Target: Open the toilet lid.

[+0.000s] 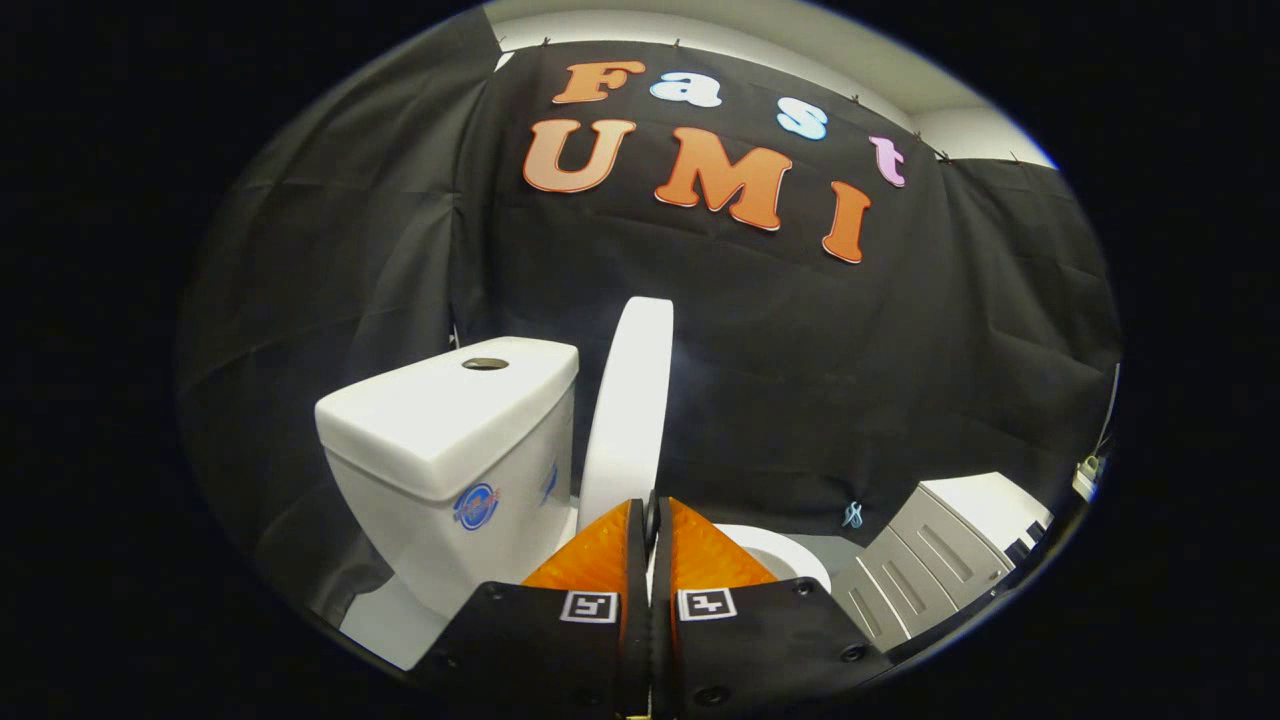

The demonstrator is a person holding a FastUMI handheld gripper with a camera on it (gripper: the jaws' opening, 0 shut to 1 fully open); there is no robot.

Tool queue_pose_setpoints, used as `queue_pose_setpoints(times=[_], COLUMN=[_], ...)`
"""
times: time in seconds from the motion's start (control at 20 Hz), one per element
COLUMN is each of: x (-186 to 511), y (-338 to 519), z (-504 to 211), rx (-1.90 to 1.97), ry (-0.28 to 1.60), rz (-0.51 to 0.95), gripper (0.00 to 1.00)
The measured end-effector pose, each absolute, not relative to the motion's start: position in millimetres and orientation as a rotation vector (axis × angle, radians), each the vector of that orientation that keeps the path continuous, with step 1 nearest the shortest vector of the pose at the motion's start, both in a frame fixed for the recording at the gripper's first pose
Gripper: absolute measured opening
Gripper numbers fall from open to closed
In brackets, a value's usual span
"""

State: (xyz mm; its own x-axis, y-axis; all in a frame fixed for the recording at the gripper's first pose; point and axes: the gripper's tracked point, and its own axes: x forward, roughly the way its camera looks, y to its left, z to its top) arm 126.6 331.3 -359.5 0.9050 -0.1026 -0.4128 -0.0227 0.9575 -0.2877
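Observation:
The white toilet lid (632, 400) stands upright and edge-on, leaning back beside the tank (440, 430). My gripper (651, 512) sits low in front of it, fingers pressed together with nothing between them. The fingertips are just short of the lid's lower edge; I cannot tell whether they touch it. To the right of the fingers a piece of the white bowl rim (785, 552) shows, uncovered. The tank carries a round flush button (485, 363) on top and a round sticker (476, 506) on its side.
A grey cabinet (925, 570) with a white top stands low to the right of the bowl. Black cloth walls close in behind and to the left of the toilet. A small blue clip (852, 515) hangs on the cloth near the cabinet.

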Motion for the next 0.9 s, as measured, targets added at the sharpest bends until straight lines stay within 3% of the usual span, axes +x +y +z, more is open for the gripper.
queue_pose_setpoints(times=[0.45, 0.9], x=[121.6, 123.7], y=[377.1, 393.6], z=[-368.9, -374.9], rx=[-0.276, -0.328], ry=[0.441, 0.449], rz=[0.060, 0.045], gripper=[0.09, 0.10])
